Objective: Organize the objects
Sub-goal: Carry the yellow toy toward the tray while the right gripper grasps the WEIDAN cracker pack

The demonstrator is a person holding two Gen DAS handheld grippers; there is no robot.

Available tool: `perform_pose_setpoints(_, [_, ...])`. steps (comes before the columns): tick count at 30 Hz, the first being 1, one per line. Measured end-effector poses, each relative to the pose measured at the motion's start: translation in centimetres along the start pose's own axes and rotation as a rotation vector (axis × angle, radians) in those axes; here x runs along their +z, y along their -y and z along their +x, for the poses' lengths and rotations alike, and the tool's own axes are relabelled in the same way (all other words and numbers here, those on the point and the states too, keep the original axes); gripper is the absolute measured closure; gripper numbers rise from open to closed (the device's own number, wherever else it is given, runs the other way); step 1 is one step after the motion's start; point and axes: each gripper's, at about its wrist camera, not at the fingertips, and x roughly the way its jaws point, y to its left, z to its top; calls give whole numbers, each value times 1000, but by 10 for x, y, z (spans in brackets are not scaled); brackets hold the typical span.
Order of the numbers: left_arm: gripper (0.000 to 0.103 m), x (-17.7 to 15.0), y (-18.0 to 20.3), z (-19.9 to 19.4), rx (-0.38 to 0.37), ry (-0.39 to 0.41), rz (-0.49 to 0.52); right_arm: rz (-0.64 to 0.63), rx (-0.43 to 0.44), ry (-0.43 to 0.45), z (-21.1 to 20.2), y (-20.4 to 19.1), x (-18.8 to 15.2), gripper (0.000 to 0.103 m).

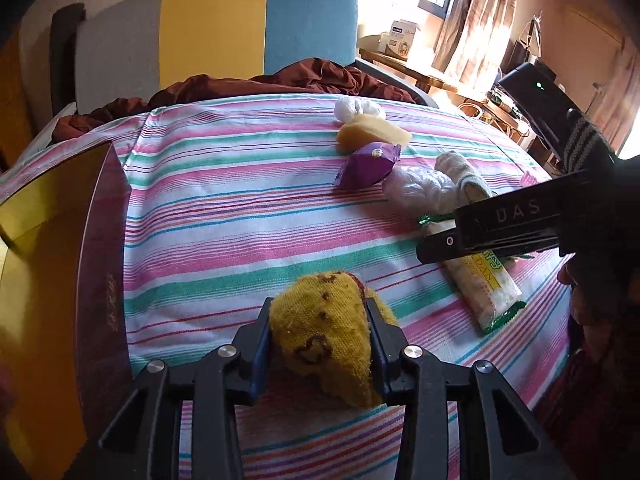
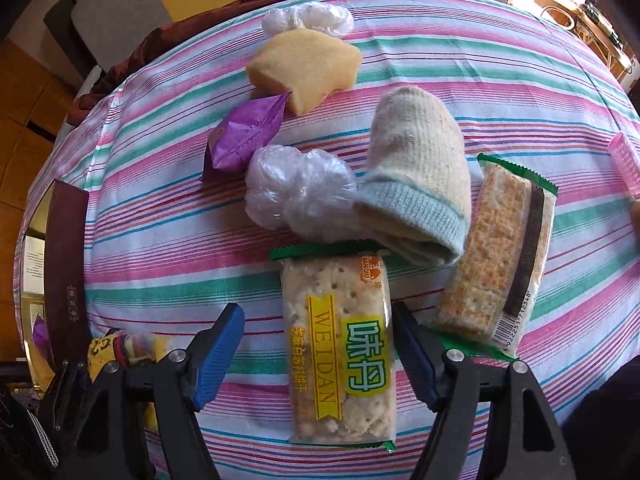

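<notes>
My left gripper (image 1: pixel 320 312) is shut on a yellow patterned sock (image 1: pixel 324 332) and holds it above the striped cloth (image 1: pixel 224 216), just right of an open dark red box (image 1: pixel 92 264). My right gripper (image 2: pixel 320 320) is open, its blue pads (image 2: pixel 220 352) on either side of a cracker packet marked WEIDAN (image 2: pixel 340 352) that lies on the cloth; whether they touch it I cannot tell. The right gripper also shows in the left wrist view (image 1: pixel 500 228), above that packet (image 1: pixel 484 284).
On the cloth lie a second cracker packet (image 2: pixel 500 264), a cream and blue sock (image 2: pixel 416 184), two crumpled clear plastic bags (image 2: pixel 296 192), a purple snack packet (image 2: pixel 244 136), a yellow sponge (image 2: pixel 304 68) and a pink item (image 2: pixel 624 160) at the right edge. A brown blanket (image 1: pixel 280 84) lies behind.
</notes>
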Motion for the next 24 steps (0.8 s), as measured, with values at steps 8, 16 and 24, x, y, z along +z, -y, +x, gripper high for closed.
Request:
perform_pose_setpoints(8, [62, -8, 0, -20, -34, -4, 5, -104, -108, -47, 12, -26, -3, 14])
perform_pose_setpoints(16, [62, -10, -5, -56, -82, 53, 13, -122, -119, -22, 5, -35, -14, 33])
perform_pose_setpoints(24, [62, -7, -31, -106, -65, 156, -15, -129, -91, 9, 4, -41, -12, 51])
